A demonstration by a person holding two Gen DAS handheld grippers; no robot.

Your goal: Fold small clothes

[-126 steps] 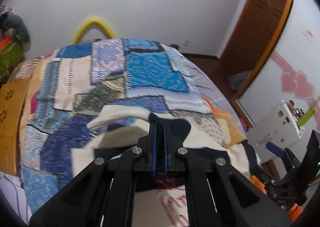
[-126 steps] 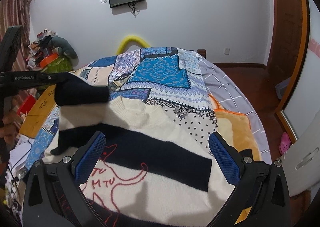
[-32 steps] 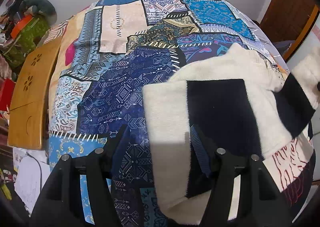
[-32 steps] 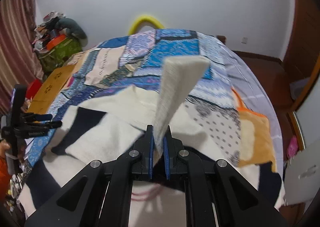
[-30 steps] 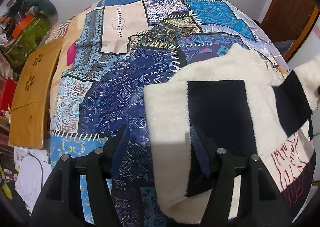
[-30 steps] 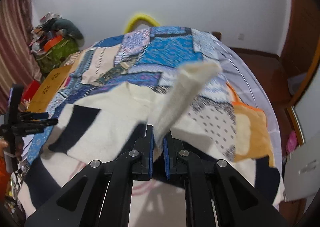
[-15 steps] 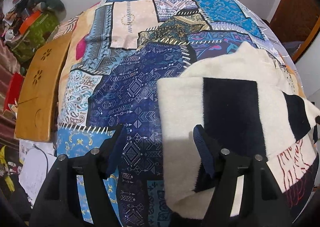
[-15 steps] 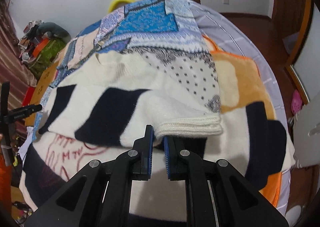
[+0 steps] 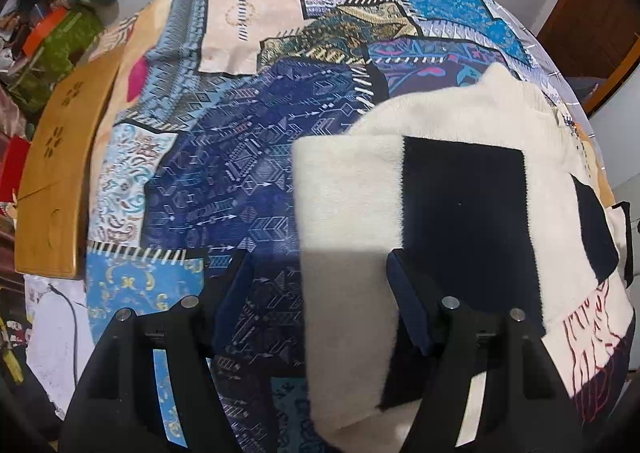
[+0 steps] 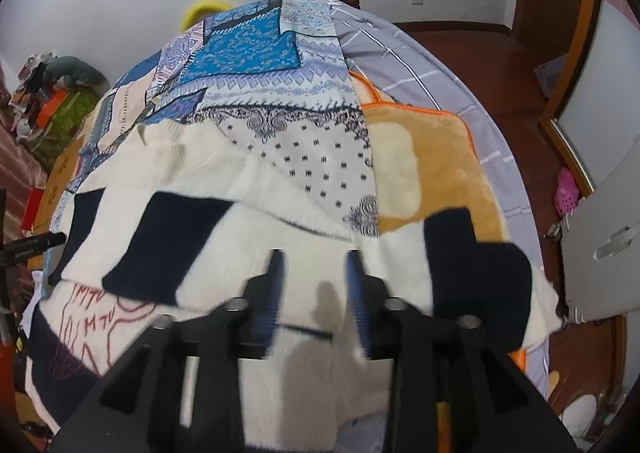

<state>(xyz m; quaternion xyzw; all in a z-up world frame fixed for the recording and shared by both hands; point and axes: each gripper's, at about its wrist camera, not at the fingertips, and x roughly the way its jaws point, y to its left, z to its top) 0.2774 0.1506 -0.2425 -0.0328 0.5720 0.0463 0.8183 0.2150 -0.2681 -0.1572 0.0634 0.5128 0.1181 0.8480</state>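
A cream and navy striped sweater [image 10: 256, 213] with a red kangaroo drawing lies flat on the patchwork bedspread [image 9: 224, 157]. Both sleeves are folded across its body. In the left wrist view the sweater [image 9: 440, 181] fills the right side, its folded left sleeve nearest. My left gripper [image 9: 316, 293] is open and empty, just above the sweater's left edge. My right gripper [image 10: 316, 281] is open and empty, blurred by motion, over the folded right sleeve.
An orange fleece blanket [image 10: 424, 157] lies under the sweater's right side. A wooden tray table [image 9: 56, 181] stands at the bed's left edge. Clutter [image 10: 56, 93] is piled beyond it. A white cabinet [image 10: 600, 245] stands to the right.
My right gripper laid the right sleeve across the sweater and opened, letting it go. My left gripper stayed open and rose slightly beside the left edge.
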